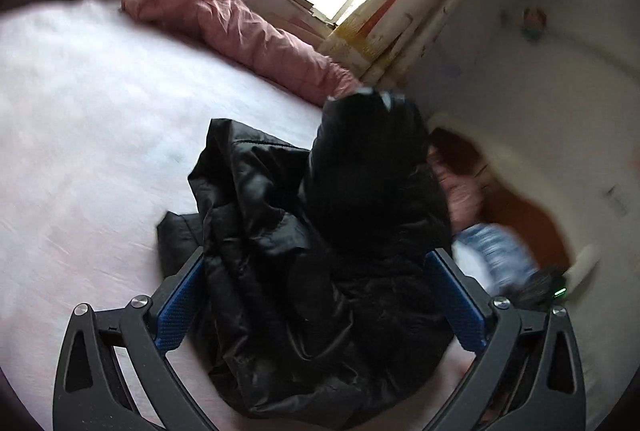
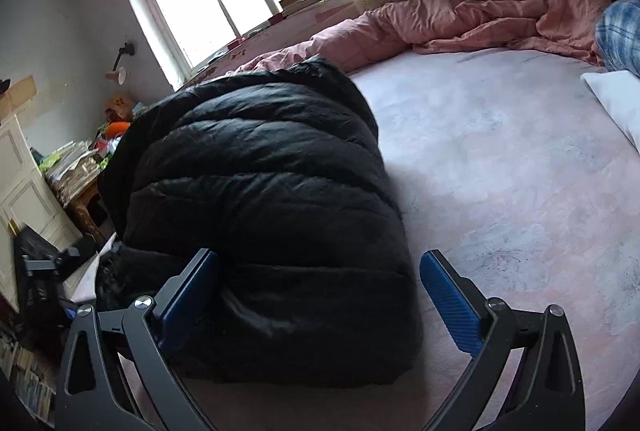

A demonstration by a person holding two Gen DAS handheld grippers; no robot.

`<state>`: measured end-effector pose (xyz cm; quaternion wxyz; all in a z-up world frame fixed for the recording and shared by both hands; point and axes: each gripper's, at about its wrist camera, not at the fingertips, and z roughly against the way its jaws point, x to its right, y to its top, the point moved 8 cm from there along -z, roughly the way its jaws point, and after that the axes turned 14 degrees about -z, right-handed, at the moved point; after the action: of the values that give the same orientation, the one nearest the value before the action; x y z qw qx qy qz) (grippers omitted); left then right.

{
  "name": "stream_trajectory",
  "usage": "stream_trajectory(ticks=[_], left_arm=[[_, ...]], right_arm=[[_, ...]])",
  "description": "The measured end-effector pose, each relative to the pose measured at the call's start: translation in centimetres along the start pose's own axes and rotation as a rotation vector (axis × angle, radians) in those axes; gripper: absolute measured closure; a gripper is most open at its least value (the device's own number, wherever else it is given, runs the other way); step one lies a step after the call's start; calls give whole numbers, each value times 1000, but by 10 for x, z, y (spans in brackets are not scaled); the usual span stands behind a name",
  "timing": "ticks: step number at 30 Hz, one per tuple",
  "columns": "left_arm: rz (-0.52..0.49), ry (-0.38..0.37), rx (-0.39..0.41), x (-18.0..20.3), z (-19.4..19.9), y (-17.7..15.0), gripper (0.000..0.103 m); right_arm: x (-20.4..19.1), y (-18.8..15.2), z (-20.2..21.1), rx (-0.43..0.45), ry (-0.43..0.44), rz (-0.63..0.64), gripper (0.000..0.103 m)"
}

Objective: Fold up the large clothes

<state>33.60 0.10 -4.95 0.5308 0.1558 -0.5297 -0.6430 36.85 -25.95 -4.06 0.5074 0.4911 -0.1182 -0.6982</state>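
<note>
At centre frame on the bed (image 2: 520, 171) | black puffer jacket (image 2: 260, 199) lies bunched, unfolded | left gripper (image 1: 316, 295) wide, jacket between pads, ungripped | right gripper (image 2: 320, 291) wide, empty | spread it flat first; pinch seams, not puffy fill.

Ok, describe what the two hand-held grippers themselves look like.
The two look alike. The left hand-held gripper has two dark grey, curved finger arms with triangular cut-outs and round silver pivot bolts; each ends in a flat blue pad with a fine dotted texture. The right hand-held gripper has the same build. No cables or markings show, nor any sleeve.
</note>
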Motion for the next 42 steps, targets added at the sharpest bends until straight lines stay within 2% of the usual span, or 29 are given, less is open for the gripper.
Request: stream_trajectory(ticks=[3, 6, 7, 8, 11, 13, 14, 15, 17, 19, 20, 21, 22, 24, 27, 29, 32, 37, 42], left_arm=[[11, 23, -101, -4, -21, -12, 0], [110, -15, -232, -17, -44, -33, 0], [185, -53, -250, -23, -50, -38, 0], [218, -59, -240, -26, -48, -40, 0], [195, -39, -236, -23, -48, -39, 0], [185, -39, -230, -18, -44, -42, 11], [203, -74, -219, -16, -42, -41, 30], [223, -90, -207, -16, -40, -41, 40], [211, -70, -198, -13, -34, -45, 53], [145, -11, -218, -10, -32, -42, 57], [100, 22, -215, -4, -32, -38, 60], [59, 51, -207, 2, -31, -35, 63], [12, 79, -199, 10, -29, -32, 65], [-95, 116, -161, 32, -22, -22, 72], [-241, 133, -109, 71, -13, -3, 76], [-274, 105, -77, 97, -8, 11, 77], [-308, 29, -3, 140, -5, 34, 77], [-439, -105, 131, 253, -5, 74, 77], [-476, -270, 173, 369, -43, 99, 76]], right_arm=[[-5, -3, 0, 4, -7, 29, 1], [-5, -3, 1, 9, -6, 32, 1], [-4, -2, 1, 7, -5, 26, 1], [-2, -2, 1, 7, -6, 18, 1], [6, 4, 5, 45, -48, -9, 1], [13, 7, 8, 64, -56, -34, 1], [14, 7, 6, 51, -42, -45, 1], [15, 5, 2, 24, -24, -56, 1], [15, -3, -12, -78, 34, -70, 1], [15, -20, -33, -253, 104, -105, 1], [17, -25, -39, -301, 127, -134, 3], [18, -26, -41, -319, 138, -151, 17], [19, -23, -36, -290, 124, -153, 24], [12, -18, -23, -224, 130, -120, 51], [-6, -11, 2, -100, 87, 1, 69], [-17, 0, 31, 8, 44, 86, 72], [-20, 22, 72, 118, 20, 103, 73], [-10, 82, 167, 325, -32, 130, 73], [30, 138, 264, 490, -123, 144, 72]])
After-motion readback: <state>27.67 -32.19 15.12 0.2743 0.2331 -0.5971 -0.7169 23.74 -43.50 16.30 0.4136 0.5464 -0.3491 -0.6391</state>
